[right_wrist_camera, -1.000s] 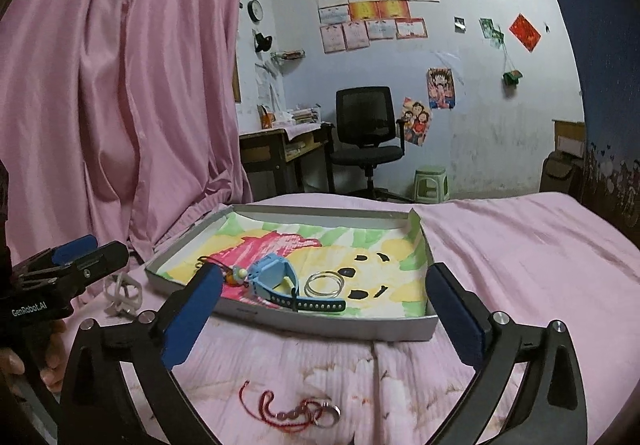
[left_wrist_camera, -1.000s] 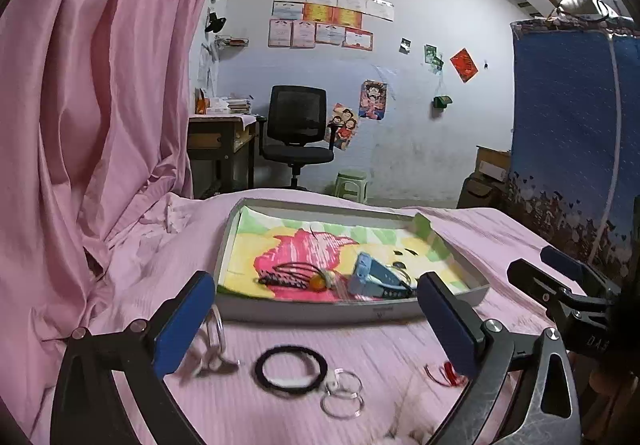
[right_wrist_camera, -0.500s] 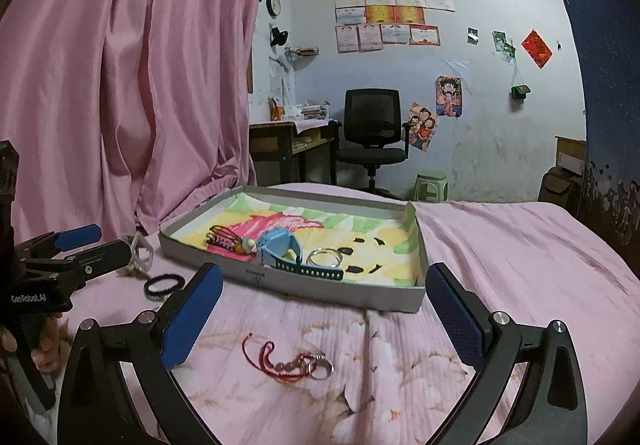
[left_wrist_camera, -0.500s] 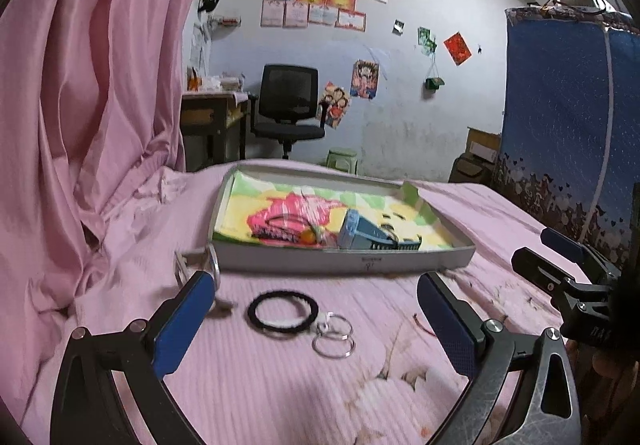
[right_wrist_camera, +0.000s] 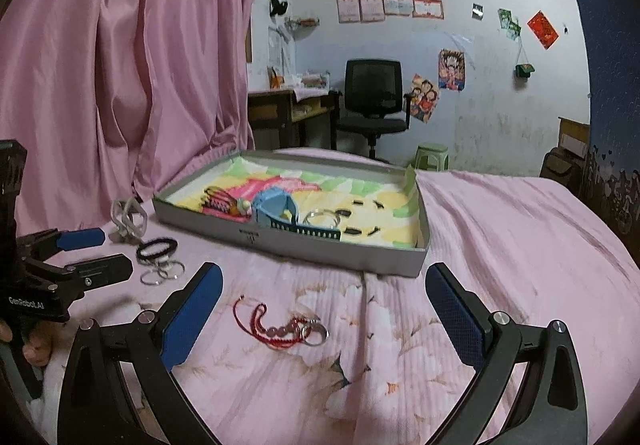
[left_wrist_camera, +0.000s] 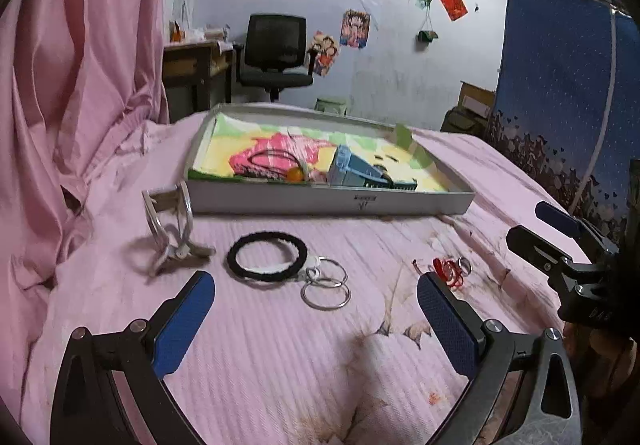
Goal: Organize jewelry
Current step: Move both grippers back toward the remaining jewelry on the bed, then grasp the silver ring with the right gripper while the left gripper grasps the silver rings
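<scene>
A grey tray (left_wrist_camera: 328,203) (right_wrist_camera: 320,249) with a colourful liner holds a blue watch (left_wrist_camera: 352,169) (right_wrist_camera: 276,211), a dark beaded bracelet (left_wrist_camera: 268,165) and a silver ring (right_wrist_camera: 322,217). On the pink bedsheet before it lie a black bracelet (left_wrist_camera: 267,256) (right_wrist_camera: 157,250), silver rings (left_wrist_camera: 326,287) (right_wrist_camera: 162,273), a clear hair claw (left_wrist_camera: 170,233) (right_wrist_camera: 128,219) and a red cord bracelet (left_wrist_camera: 450,271) (right_wrist_camera: 280,329). My left gripper (left_wrist_camera: 316,329) (right_wrist_camera: 84,253) is open, just short of the rings. My right gripper (right_wrist_camera: 324,321) (left_wrist_camera: 548,229) is open around the red bracelet.
A pink curtain (left_wrist_camera: 80,65) hangs on the left. A blue patterned cloth (left_wrist_camera: 568,85) stands on the right. Beyond the bed are a black office chair (right_wrist_camera: 374,101), a desk (right_wrist_camera: 288,105) and a green stool (right_wrist_camera: 432,157). A hand (right_wrist_camera: 32,345) holds the left gripper.
Both grippers have pulled back and lowered toward the bedsheet. The tray now sits farther away and the loose jewelry lies closer to the fingers. Both stay open.
</scene>
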`<state>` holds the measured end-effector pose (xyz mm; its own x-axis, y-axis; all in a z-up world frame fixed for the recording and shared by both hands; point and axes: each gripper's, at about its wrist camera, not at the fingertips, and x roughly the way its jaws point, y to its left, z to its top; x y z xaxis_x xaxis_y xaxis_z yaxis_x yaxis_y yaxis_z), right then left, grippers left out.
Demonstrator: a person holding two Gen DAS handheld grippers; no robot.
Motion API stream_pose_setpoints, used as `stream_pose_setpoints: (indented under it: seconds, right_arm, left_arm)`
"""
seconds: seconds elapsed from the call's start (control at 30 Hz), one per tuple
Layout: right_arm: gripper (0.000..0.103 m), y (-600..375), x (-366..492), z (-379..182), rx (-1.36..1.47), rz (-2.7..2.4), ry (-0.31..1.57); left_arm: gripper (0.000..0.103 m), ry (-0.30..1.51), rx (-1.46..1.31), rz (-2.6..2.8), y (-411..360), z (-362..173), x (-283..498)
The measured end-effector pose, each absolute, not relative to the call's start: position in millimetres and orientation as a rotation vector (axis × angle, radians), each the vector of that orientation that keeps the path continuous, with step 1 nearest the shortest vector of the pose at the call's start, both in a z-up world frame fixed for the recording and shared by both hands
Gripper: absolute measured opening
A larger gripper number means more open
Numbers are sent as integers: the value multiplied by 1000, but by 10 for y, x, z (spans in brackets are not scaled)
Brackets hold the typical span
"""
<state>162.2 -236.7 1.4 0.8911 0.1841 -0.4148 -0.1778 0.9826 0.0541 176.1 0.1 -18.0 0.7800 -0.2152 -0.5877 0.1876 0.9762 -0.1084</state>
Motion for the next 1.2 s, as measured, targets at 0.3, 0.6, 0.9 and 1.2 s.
stream_pose_setpoints:
  seconds: [0.3,0.6,0.9,1.2]
  right_arm:
    - [99,-2400,1724,-124,32,196,527]
    - [70,-2390,1876,-330,48,205,635]
    - [47,-2325,2013,-476,41,210,722]
    - [35,-2222,2067,-565,24,240,771]
  left_arm:
    - [88,722,-50,-251,-12,-280,1870]
    - [69,777,-32,-283,-101,-346,1969]
    - [58,813,-33,-293,-137,-379,2083]
    - [46,831,-17,-287,-162,-404,2121]
